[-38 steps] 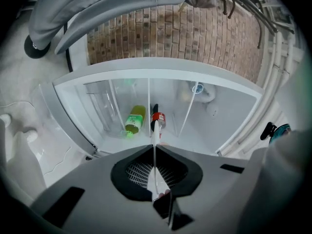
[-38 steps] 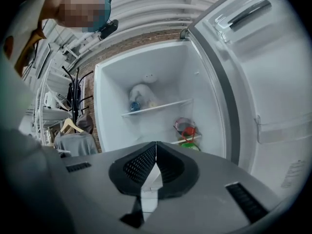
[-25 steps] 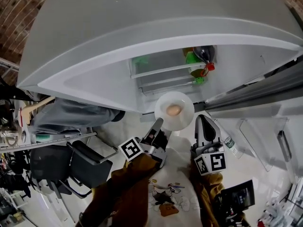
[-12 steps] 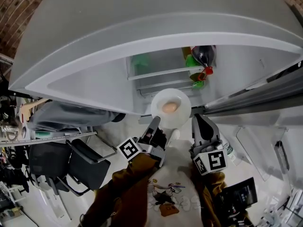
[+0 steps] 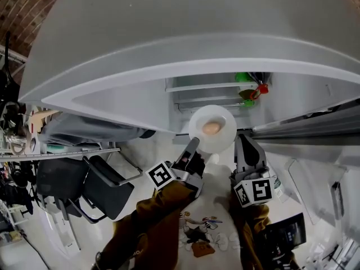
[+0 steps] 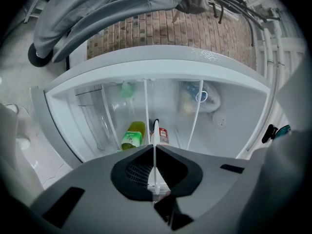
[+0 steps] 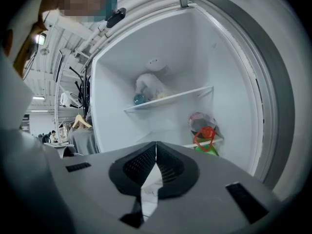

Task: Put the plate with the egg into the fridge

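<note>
Since a second ago the plate [image 5: 228, 135] has shifted slightly to the right in the head view. The shelves and bottles of the fridge [image 5: 169, 38] behind it have slid right too. The plate is still held at the fridge's open mouth, over no shelf.

The left gripper [image 5: 193, 144] has its jaws pressed together on the plate's near rim. In the left gripper view that rim shows edge-on as a thin white line clamped between the pads. The right gripper [image 5: 246, 140] is just beside the plate's right edge, its jaw tips closed against each other with nothing between them.

Inside the fridge, a green bottle [image 6: 132, 134] carries a label whose print is too small to read. Beside it stands a red-labelled container [image 6: 163, 135], equally unreadable. The marker cubes [image 5: 162, 176] bear black-and-white squares.

The plate is white, round and roughly level, with one brown egg [image 5: 211, 127] lying near its middle.
</note>
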Motion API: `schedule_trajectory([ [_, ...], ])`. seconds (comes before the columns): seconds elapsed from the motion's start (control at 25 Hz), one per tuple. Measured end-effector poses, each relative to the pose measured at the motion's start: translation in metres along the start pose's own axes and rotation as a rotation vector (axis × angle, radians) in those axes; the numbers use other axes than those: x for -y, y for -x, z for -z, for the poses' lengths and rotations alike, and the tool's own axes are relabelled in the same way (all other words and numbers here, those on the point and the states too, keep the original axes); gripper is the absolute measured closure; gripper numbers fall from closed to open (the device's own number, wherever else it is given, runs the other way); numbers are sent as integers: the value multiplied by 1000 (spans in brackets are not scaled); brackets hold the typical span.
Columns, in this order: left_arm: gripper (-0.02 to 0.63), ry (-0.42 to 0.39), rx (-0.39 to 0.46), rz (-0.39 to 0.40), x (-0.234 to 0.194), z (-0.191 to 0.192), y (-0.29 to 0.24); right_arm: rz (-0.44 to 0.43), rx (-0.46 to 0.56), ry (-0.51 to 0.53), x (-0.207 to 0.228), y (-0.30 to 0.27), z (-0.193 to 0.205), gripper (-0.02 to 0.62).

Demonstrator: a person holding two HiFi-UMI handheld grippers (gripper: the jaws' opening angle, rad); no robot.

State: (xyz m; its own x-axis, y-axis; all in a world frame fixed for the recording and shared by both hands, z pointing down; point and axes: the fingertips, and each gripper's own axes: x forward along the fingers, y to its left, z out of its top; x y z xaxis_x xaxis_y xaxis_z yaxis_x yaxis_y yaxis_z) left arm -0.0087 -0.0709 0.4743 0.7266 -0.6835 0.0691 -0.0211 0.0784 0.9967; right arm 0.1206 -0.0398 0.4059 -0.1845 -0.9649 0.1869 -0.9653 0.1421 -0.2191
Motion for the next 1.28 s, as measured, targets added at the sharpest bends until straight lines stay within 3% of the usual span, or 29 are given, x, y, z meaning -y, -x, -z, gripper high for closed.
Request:
schedule_trajectory([
  [0.4, 586, 15, 60, 3, -5, -14, 1, -68, -6, 20, -16, -13, 4, 591],
  [0.96, 586, -20, 185, -19, -22, -35, -2, -100, -20, 138, -16, -42, 27, 591],
  [1.28, 586, -57, 236, -44, -39, -44, -3, -133, -33, 137, -21, -53, 42, 591],
])
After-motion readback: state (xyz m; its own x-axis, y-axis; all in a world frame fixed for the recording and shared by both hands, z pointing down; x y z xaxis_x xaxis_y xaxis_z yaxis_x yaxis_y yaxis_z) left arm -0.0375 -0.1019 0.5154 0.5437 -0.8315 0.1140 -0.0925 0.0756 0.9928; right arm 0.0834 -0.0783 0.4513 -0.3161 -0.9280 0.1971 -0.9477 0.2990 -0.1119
